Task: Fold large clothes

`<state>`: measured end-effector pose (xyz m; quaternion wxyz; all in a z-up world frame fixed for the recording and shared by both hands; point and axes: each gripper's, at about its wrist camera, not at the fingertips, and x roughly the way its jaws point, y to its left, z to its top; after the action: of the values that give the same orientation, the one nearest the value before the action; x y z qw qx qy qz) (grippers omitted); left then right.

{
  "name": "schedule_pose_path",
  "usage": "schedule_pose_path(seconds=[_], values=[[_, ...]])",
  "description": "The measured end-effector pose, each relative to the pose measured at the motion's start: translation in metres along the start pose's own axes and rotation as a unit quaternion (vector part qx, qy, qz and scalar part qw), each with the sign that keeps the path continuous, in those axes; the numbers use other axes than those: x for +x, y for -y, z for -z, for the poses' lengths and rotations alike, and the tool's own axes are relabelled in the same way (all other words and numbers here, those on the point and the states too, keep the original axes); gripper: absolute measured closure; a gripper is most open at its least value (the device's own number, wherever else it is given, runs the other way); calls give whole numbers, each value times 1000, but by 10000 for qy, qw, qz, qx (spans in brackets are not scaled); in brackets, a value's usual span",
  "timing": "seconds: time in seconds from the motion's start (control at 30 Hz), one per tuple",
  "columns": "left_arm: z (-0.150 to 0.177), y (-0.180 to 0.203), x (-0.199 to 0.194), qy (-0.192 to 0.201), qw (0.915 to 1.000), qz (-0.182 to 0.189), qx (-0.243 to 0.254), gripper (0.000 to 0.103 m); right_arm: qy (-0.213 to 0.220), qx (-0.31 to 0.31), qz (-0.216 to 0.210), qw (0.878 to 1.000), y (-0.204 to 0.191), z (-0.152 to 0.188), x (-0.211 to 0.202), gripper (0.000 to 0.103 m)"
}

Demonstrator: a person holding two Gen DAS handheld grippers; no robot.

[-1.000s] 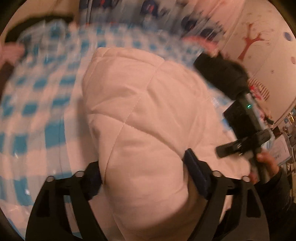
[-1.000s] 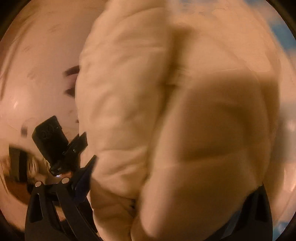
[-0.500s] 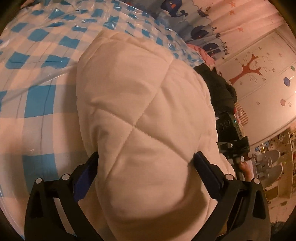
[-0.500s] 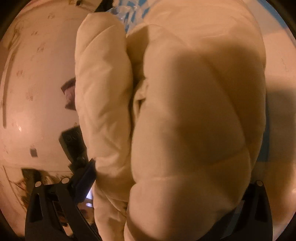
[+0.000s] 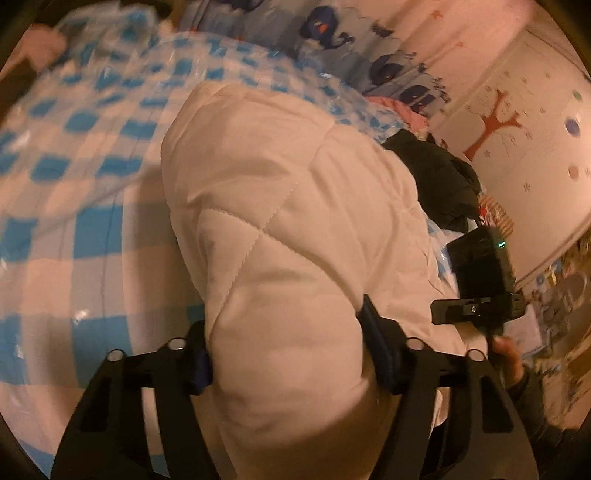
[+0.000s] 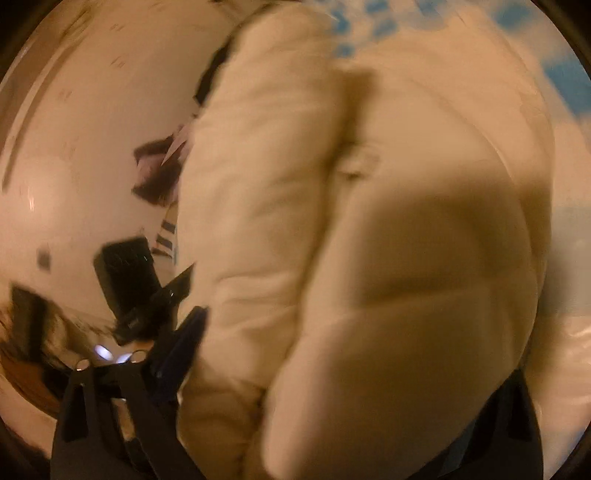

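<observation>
A white quilted jacket [image 5: 295, 229] lies bunched on a blue-and-white checked cover [image 5: 92, 236]. My left gripper [image 5: 290, 350] has its jaws closing on the near end of the jacket, and both blue pads press into the fabric. In the right wrist view the same jacket [image 6: 406, 258] fills the frame, blurred. My right gripper [image 6: 351, 362] is closing too, with the bulky jacket packed between its jaws. Its left pad lies against the fabric and its right finger is mostly hidden behind it.
A black garment [image 5: 436, 173] lies beyond the jacket, with pink cloth [image 5: 402, 107] behind it. A whale-print fabric [image 5: 332, 29] and a wall with a red tree decal [image 5: 495, 122] stand at the back. A hand [image 5: 506, 354] holds the other gripper's handle at the right.
The left jaws widened, then narrowed onto the jacket's near end. The right jaws drew in slightly around the bundle. Both views swung sideways and are blurred now.
</observation>
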<state>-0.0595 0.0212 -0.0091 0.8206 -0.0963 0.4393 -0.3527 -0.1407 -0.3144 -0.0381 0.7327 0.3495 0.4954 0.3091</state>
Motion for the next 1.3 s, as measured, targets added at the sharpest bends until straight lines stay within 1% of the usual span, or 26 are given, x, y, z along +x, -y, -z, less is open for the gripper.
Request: schedule_pose_path(seconds=[0.07,0.2,0.23,0.3,0.33,0.37,0.4,0.43,0.47,0.5,0.57,0.6,0.63,0.67,0.7,0.8,0.87,0.93,1.03,1.1,1.13,1.17,1.2,1.23,1.27,1.3], values=[[-2,17,-22,325,9990,18,314,46,217,-334,-39,9992,-18,4,-16,22],[-11,33,-46,604,9966,-29,564,46,538,-789,-231,9952,-29,8,-39,22],[-11,32,-44,533,9970,-84,555,46,483,-757,-224,9957,-25,8,-37,19],[-7,22,-25,122,9988,-242,410,42,43,-300,-36,9995,-2,9,-10,10],[-1,13,-12,-101,9989,-338,309,38,-245,59,152,9996,20,10,5,6],[5,1,-3,-165,9989,-411,136,30,-347,281,159,9989,29,10,11,6],[9,-5,-4,-108,9994,-339,-27,28,-277,468,-90,9985,39,13,10,6],[11,-12,-8,-81,9996,-160,-213,25,-185,477,-175,9985,39,13,6,6],[13,-17,-11,-80,9992,11,-380,18,-112,425,-184,9989,39,13,1,6],[12,-21,-10,-115,9986,66,-517,13,-125,422,-162,9989,40,12,1,6],[13,-21,2,-236,9983,6,-541,11,-218,561,-175,9980,42,5,15,5],[14,-18,5,-177,9987,-68,-482,12,-310,690,-313,9966,45,2,27,5],[15,-14,3,-108,9991,-145,-386,18,-312,679,-390,9964,42,4,28,5],[16,-4,-6,106,9993,-328,-120,32,-170,516,-425,9976,39,3,26,6],[18,5,-14,278,9986,-431,85,40,11,233,-398,9989,29,3,21,6],[13,25,-46,801,9906,-879,670,45,315,-642,-350,9968,-14,1,17,7],[3,21,-73,1146,9857,-1026,689,45,459,-1082,-498,9918,-41,-13,21,7],[-8,12,-93,1343,9817,-1175,668,45,505,-1227,-744,9884,-55,-32,33,7],[-18,-21,-107,1364,9784,-1515,359,42,258,-1222,-661,9900,-56,-58,76,7],[-17,-58,-93,1022,9792,-1750,-78,28,-141,-924,-361,9950,-35,-66,118,7],[-14,-89,-73,672,9786,-1887,-469,21,-442,-670,-83,9967,-16,-68,147,5],[-8,-119,-57,472,9746,-1975,-942,7,-691,-416,19,9967,1,-69,167,5],[0,-138,-56,548,9761,-1621,-1339,6,-772,-196,-191,9966,17,-69,178,5],[2,-144,-60,568,9771,-1390,-1505,7,-781,-262,-193,9964,17,-68,177,5],[2,-140,-70,568,9789,-1370,-1404,7,-838,-339,-153,9958,14,-66,172,5],[2,-132,-81,699,9787,-1546,-1157,7,-849,-389,-101,9956,11,-63,164,5]])
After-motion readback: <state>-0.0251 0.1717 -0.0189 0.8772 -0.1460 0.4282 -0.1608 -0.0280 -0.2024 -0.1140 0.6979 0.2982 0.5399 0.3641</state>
